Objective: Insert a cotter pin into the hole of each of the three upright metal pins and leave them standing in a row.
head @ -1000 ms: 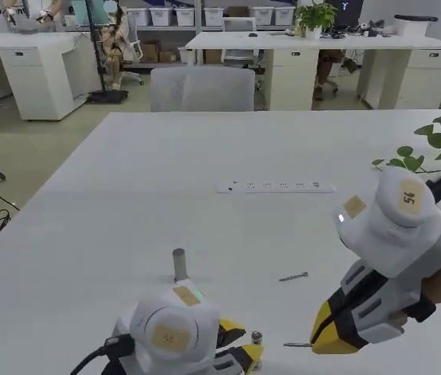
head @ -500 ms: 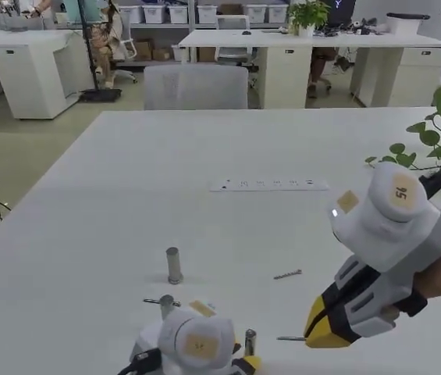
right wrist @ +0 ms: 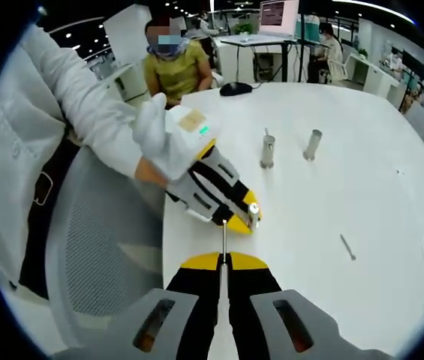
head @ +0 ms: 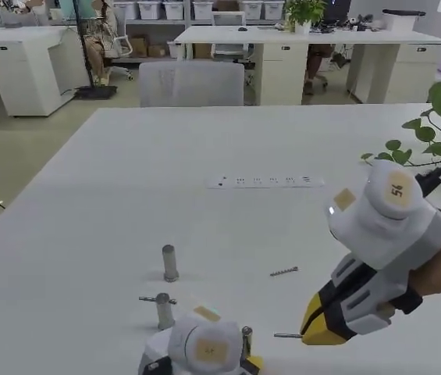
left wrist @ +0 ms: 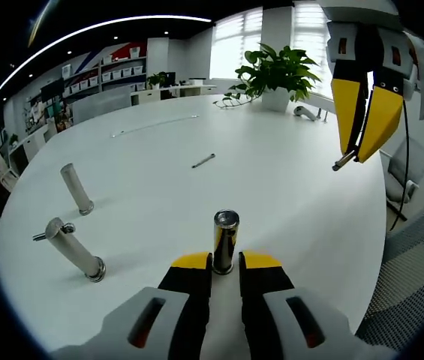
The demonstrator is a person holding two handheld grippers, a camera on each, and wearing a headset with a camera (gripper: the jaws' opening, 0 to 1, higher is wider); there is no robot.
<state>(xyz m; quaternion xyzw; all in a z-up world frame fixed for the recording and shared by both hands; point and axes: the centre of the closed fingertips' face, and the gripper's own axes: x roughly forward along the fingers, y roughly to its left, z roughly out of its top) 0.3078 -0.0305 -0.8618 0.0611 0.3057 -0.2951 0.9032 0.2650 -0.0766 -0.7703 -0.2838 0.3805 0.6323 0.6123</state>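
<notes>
Fingers [left wrist: 193, 264] of our left gripper [left wrist: 225, 262] clamp a shiny upright steel cylinder pin [left wrist: 225, 229] at the white tabletop's [head: 204, 156] near edge; our right gripper [right wrist: 224, 260] pinches a thin grey cotter pin [right wrist: 224, 234], held level near it.

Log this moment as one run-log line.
left gripper: grips upright pin; right gripper: grips cotter pin, not inserted; second pin: fitted; third pin: bare

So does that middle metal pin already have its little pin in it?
In. A cotter pin sticks out sideways through the hole near the top of the middle metal pin, which stands upright.
</notes>
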